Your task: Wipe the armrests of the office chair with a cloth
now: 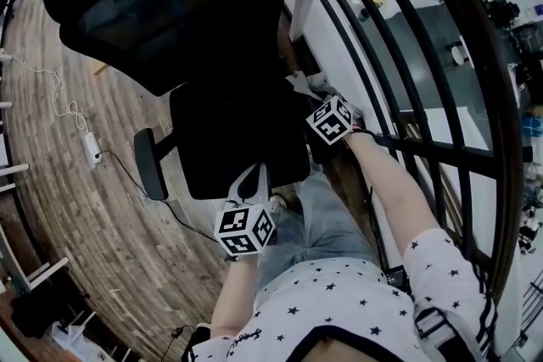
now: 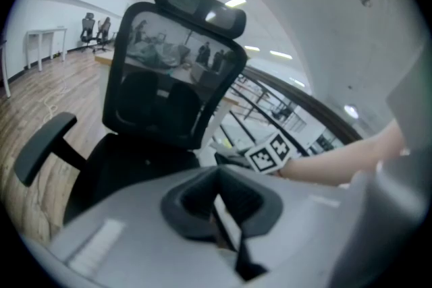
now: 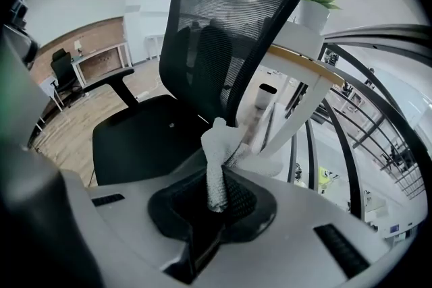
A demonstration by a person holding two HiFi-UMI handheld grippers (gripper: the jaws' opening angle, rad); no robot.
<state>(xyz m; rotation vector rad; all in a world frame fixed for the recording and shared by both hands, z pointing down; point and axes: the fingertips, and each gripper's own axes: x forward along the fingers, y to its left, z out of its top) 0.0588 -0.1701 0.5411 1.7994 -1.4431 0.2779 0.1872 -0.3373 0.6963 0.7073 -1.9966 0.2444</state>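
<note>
**Cloth pinched at the chair's right side, left tool closed and empty**

At the left edge of the wooden floor [image 1: 76, 225] a power strip [image 1: 90, 148] lies with its cable trailing toward the office chair [image 1: 237, 131]. The chair's left armrest [image 1: 151, 164] stands out from the seat's left edge, with nothing touching it.

The left gripper [image 1: 254, 182] hangs at the seat's front edge. Its jaws are pressed together with nothing between them.

The right gripper [image 3: 214, 202] is at the seat's right rear corner, beside the foot of the mesh backrest. Its jaws are clamped on a white knitted cloth [image 3: 219, 145], which stands up out of them in a bunched fold. Whether the cloth touches the armrest on that side cannot be told.

A black curved railing [image 1: 407, 55] runs along the right, just beyond the chair.
</note>
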